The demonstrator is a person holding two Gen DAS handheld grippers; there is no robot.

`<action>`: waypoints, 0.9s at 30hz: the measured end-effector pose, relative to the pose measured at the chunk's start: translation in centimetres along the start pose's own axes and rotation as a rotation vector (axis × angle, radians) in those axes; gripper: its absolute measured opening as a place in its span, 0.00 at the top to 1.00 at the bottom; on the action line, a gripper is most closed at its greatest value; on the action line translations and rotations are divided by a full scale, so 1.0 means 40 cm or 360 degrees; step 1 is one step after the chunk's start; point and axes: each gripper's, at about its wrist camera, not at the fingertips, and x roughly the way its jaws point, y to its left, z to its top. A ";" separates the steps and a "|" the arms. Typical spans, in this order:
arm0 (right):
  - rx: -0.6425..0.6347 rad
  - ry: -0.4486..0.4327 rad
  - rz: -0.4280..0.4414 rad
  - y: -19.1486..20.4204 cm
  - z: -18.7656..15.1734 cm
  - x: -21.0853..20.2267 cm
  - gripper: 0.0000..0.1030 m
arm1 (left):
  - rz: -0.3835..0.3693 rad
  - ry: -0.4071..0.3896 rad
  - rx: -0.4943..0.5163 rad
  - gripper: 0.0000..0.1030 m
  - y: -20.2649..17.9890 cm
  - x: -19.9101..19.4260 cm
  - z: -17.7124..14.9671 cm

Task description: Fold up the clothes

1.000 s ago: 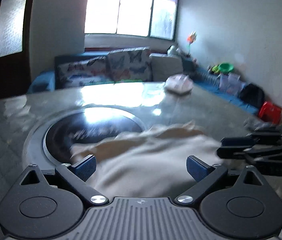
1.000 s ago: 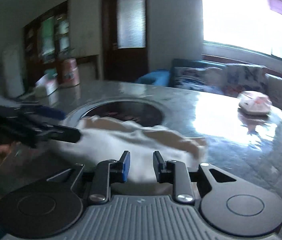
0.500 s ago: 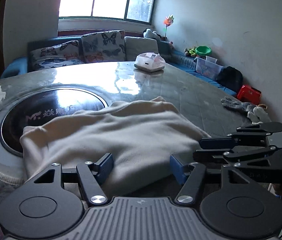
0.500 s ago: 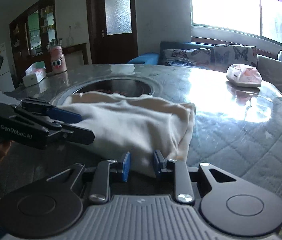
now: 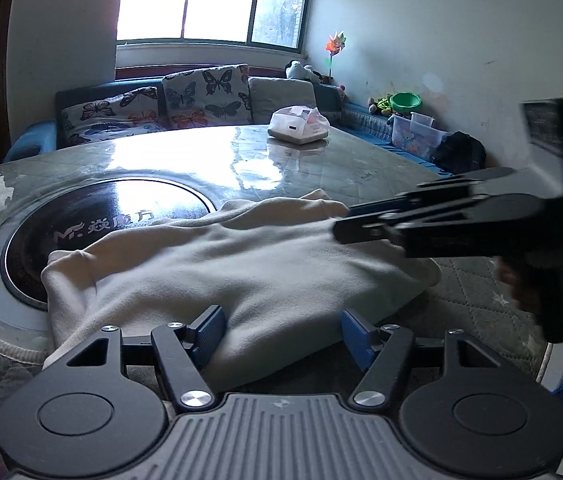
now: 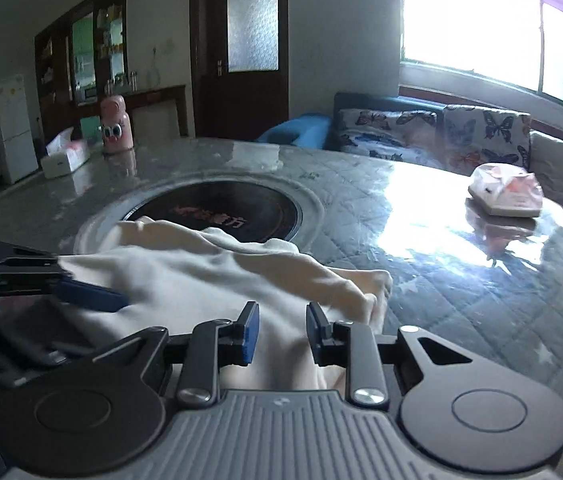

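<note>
Flanking one garment (image 5: 241, 280) (cream) — two grippers, jaws parted

Tissue box (image 5: 298, 125) on table (image 5: 209, 148); butterfly cushions (image 5: 205, 94).

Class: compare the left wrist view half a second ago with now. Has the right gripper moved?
Yes. The right gripper has advanced over the cloth, toward the black disc in the table.
</note>
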 end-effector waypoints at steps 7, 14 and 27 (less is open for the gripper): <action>0.0104 0.0049 -0.0049 -0.052 0.019 0.034 0.75 | -0.0007 -0.0002 0.0018 0.29 -0.008 0.001 -0.003; -0.0008 0.0091 0.0083 -0.006 0.075 0.109 0.75 | -0.0027 -0.0003 0.0005 0.26 -0.005 -0.001 -0.004; -0.0060 0.0102 0.0137 0.029 0.117 0.123 0.68 | -0.0077 -0.0070 -0.0048 0.25 0.016 -0.055 -0.009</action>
